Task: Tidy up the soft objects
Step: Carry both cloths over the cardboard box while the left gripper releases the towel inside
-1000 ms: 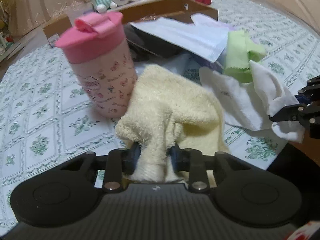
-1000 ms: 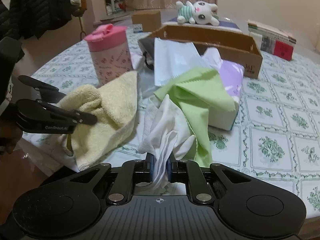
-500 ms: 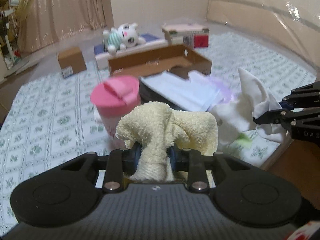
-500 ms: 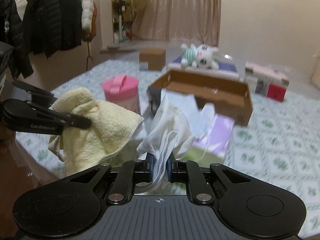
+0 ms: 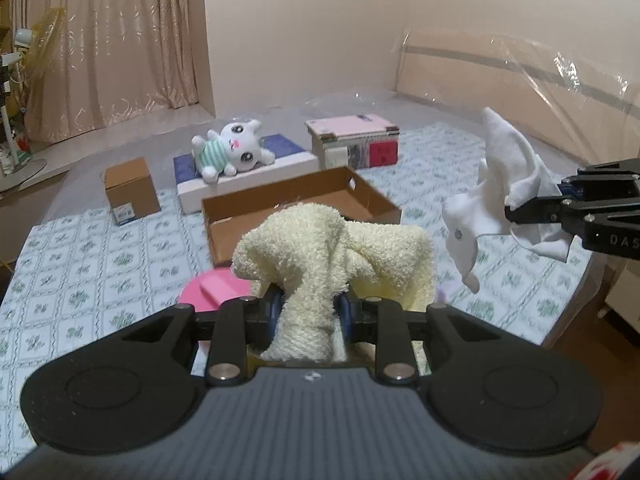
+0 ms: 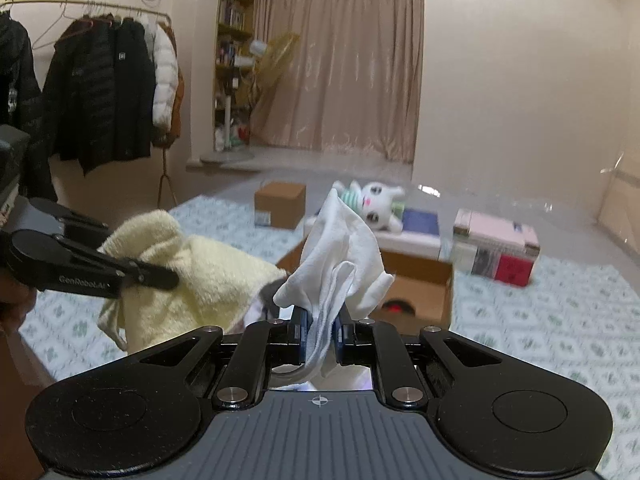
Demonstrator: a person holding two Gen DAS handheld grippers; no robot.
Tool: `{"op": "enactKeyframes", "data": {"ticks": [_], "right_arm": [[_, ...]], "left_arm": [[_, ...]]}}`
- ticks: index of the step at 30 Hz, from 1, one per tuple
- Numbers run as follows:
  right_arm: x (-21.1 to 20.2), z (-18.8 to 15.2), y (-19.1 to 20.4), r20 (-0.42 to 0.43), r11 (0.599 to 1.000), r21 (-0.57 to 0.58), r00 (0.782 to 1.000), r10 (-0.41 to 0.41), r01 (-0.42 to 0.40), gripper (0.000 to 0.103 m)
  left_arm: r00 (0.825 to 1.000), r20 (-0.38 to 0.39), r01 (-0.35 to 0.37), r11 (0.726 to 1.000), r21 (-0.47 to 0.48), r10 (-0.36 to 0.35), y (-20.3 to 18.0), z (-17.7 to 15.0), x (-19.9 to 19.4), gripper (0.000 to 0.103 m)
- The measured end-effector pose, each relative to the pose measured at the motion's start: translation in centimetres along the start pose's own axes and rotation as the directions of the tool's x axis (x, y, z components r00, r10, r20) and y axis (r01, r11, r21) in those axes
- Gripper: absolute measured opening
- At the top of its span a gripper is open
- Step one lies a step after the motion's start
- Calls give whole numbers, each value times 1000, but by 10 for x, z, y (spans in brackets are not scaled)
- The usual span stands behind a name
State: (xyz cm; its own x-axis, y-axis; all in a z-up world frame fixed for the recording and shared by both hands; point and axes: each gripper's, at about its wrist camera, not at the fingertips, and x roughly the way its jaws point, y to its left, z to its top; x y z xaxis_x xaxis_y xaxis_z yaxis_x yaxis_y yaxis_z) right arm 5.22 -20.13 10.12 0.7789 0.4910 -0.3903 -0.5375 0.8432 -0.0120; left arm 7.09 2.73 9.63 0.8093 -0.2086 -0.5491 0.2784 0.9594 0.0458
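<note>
My left gripper (image 5: 308, 312) is shut on a pale yellow towel (image 5: 340, 248) and holds it in the air above the patterned table. It also shows in the right wrist view (image 6: 152, 276) with the towel (image 6: 216, 276). My right gripper (image 6: 320, 332) is shut on a white cloth (image 6: 340, 248), also lifted; it shows at the right in the left wrist view (image 5: 520, 210) with the cloth (image 5: 496, 200). An open cardboard box (image 5: 360, 196) lies on the table beyond both. A plush bunny (image 5: 236, 150) lies behind it.
A pink cup lid (image 5: 212, 292) sits just below the towel. A small brown box (image 5: 130, 188), a white-blue flat box (image 5: 288, 156) and a stack of books (image 5: 356, 140) stand at the back. Coats (image 6: 100, 92) hang on a rack to the left.
Both grippers have risen well above the table with their cloths. The green cloth, tissue pack and papers have dropped out of view below.
</note>
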Motion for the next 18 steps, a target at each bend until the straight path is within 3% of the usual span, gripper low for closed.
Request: {"op": "enactKeyframes", "data": {"ticks": [7,18], "right_arm": [[5,21,-14,15,1000,-6,1000,0,0,13],[52,53,-54,-22,1000,8,1000,14,-14,13]], "left_arm": [[1000,9,24,1000,6,-24,0,27,13,24],[997,-27,70,997,-27,-71,24,71,66,24]]}}
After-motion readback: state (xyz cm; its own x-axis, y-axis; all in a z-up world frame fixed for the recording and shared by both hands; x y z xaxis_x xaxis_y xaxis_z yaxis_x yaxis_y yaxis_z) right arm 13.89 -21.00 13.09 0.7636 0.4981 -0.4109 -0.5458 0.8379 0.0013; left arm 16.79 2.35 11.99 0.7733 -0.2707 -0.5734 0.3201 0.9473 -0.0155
